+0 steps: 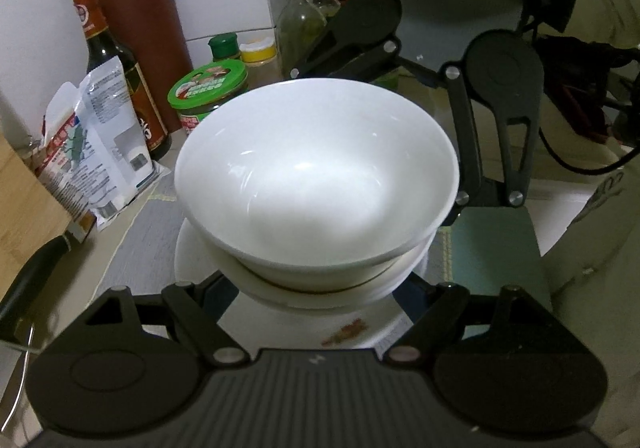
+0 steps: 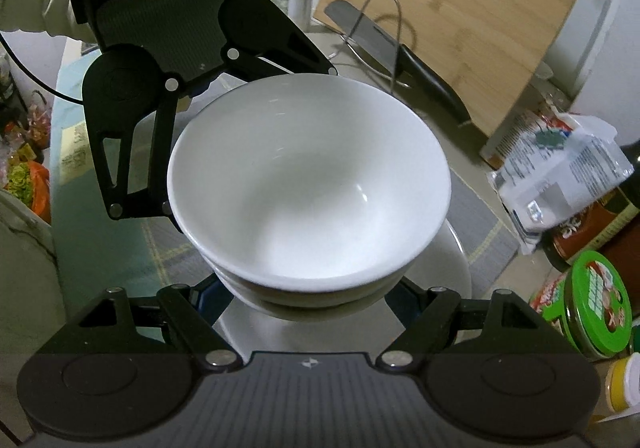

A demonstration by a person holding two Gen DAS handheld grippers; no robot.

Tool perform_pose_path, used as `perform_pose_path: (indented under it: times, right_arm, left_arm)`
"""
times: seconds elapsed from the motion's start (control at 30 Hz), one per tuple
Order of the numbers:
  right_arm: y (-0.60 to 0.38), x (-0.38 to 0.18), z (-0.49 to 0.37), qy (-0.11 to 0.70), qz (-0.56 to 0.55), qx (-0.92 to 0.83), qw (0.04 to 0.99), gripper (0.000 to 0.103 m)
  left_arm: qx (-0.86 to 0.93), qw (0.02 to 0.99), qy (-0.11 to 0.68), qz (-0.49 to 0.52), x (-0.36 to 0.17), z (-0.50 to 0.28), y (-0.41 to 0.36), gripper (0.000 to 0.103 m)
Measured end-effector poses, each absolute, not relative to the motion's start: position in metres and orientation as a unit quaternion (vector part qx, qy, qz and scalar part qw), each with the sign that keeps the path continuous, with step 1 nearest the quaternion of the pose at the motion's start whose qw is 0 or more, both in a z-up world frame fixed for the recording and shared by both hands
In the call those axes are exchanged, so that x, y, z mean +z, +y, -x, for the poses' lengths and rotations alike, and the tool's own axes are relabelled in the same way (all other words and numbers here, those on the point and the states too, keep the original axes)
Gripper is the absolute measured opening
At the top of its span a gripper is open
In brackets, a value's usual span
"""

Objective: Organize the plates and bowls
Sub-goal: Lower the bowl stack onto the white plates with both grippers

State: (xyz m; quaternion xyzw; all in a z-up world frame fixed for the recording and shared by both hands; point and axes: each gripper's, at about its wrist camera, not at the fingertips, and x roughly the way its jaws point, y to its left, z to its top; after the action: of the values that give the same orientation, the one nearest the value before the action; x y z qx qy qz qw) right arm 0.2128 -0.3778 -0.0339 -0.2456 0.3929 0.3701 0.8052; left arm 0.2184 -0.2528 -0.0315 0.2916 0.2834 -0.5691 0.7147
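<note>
Two white bowls are nested in a stack [image 1: 316,176] that fills the middle of both views [image 2: 308,184]. My left gripper [image 1: 320,288] is shut on the lower bowl from the near side, its pads mostly hidden under the rim. From the opposite side my right gripper [image 2: 304,296] is shut on the same lower bowl, blue pads against its wall. Its fingers [image 1: 464,136] show behind the stack in the left wrist view. The left one's fingers [image 2: 160,152] show in the right wrist view. Directly below the stack is a white plate [image 1: 360,332] with reddish food residue, its rim [image 2: 456,268] showing past the bowls.
On one side stand a knife block [image 1: 140,28], a dark sauce bottle [image 1: 104,48], a green-lidded jar [image 1: 208,84], a white packet [image 1: 100,136] and several bottles [image 1: 304,16]. A wooden cutting board [image 2: 460,20] and a knife [image 2: 400,56] lean on a wire rack. A grey mat [image 1: 148,232] lies under the plate.
</note>
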Motion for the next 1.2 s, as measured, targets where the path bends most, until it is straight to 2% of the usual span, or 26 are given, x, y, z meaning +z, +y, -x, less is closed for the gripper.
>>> perform_pose_path:
  times: [1.2]
  right_arm:
    - [-0.391,-0.058,-0.242,0.416,0.237,0.362,0.8,0.085]
  left_arm:
    - [-0.574,0.697,0.314,-0.295,-0.051,-0.249,-0.274,0.083]
